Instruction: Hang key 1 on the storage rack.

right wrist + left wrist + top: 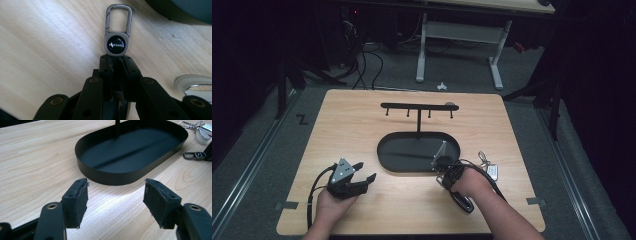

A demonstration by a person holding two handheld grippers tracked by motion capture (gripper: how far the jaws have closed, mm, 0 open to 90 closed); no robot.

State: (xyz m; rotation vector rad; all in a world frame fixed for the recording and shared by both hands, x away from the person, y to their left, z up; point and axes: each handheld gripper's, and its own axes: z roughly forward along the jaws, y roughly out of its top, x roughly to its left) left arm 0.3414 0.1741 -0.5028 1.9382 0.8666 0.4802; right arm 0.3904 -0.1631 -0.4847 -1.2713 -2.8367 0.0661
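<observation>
A grey metal carabiner keychain point(117, 32) with a round black logo disc sticks out ahead of my right gripper point(116, 58), whose jaws are shut on its lower end. It hangs just over the wooden table point(362, 130), close to the front right rim of the black oval tray point(384, 157). A T-shaped rack with several small hooks point(418, 106) rises from the tray. My left gripper point(116, 192) stands open over the table with nothing between its pads, pointing at the tray point(105, 176). In the high view the left gripper point(364, 171) is front left and the right gripper point(442, 175) is front centre.
A bunch of keys with a silver fob point(489, 169) lies on the table right of the tray, also seen as keys point(200, 130) in the left gripper view. A silver fob edge point(195, 82) lies beside the right jaws. A white desk frame point(459, 35) stands beyond the table.
</observation>
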